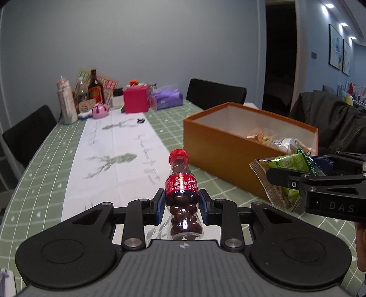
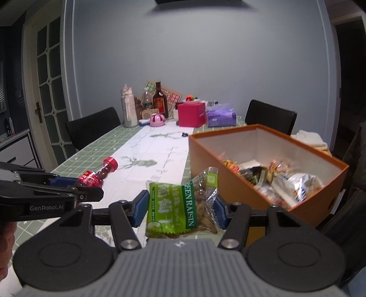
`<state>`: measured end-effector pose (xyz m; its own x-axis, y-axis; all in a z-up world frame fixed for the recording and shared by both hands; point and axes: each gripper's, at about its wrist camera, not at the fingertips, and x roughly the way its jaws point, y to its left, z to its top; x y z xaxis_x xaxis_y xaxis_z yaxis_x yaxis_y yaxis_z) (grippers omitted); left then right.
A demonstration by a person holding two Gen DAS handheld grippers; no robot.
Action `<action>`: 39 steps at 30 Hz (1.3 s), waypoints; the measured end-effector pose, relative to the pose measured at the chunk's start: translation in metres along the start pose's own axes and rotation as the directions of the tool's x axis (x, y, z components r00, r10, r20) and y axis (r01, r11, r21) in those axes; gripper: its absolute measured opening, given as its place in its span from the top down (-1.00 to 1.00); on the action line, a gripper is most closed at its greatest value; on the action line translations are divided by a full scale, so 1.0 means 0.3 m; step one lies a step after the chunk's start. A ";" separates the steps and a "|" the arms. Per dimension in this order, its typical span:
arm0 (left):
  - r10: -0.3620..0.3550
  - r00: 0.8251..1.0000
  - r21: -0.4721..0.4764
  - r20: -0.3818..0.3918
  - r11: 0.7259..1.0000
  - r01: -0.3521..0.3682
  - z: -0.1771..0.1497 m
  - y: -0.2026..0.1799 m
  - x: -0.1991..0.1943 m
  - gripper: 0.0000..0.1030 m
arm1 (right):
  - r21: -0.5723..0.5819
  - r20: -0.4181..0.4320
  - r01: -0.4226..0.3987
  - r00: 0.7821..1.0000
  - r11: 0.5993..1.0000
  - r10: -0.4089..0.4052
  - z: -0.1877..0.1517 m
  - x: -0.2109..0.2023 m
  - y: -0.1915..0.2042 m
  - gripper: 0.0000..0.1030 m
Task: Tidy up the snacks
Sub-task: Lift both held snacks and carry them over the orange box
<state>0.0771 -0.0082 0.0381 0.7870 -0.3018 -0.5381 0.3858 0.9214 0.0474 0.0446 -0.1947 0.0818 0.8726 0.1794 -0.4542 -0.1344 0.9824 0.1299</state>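
left gripper clamps candy bottle; right gripper clamps raisin packet

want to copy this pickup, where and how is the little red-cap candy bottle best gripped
Grip the candy bottle at its narrow waist, just below the red label, coming in level from the side with one pad on each flank. The left tool does this now: the waist seats the pads, the wider base sits below them, and the bottle stands upright, cap up.

Dim, cool indoor light; ceiling spots glare at the left view's upper right. Both fisheye views bend and darken at the edges. The wall looks grainy and soft.
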 end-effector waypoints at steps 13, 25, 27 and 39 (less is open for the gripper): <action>-0.088 0.992 0.124 0.093 0.989 0.076 0.161 -0.171 0.018 0.34 | -0.029 0.097 0.036 0.995 0.999 -0.033 0.158 -0.104 -0.115 -0.10; -0.152 0.983 0.215 0.101 0.968 0.127 0.246 -0.308 0.125 0.34 | -0.029 0.087 0.083 0.993 0.996 -0.080 0.230 -0.096 -0.239 -0.10; -0.161 0.983 0.221 0.089 0.966 0.138 0.255 -0.319 0.158 0.34 | -0.028 0.075 0.087 0.994 0.996 -0.084 0.236 -0.072 -0.259 -0.10; -0.173 0.985 0.285 -0.017 0.943 0.170 0.318 -0.319 0.421 0.34 | 0.025 -0.046 0.088 0.995 0.996 -0.087 0.269 0.200 -0.369 -0.10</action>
<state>0.1855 -0.1580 0.0460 0.7002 -0.4520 -0.5527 0.6351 0.7479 0.1930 0.1496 -0.2970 0.1113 0.8582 0.0958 -0.5042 -0.0457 0.9928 0.1110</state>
